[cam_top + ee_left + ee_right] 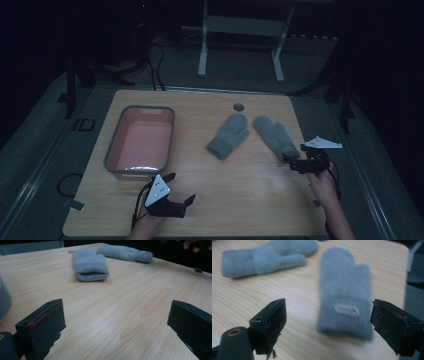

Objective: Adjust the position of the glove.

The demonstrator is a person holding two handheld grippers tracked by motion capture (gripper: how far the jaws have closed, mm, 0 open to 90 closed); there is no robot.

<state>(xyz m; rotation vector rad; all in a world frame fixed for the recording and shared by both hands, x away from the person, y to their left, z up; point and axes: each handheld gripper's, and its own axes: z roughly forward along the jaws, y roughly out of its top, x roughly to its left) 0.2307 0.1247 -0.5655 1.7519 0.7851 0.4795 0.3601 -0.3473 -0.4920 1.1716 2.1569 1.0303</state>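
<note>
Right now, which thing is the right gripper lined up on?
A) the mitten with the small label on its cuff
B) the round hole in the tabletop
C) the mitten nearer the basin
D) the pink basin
A: in the right gripper view the labelled mitten lies cuff-first ahead of the right gripper, whose jaws stand open and clear of it; the other mitten and the pink basin lie off to the side.
</note>
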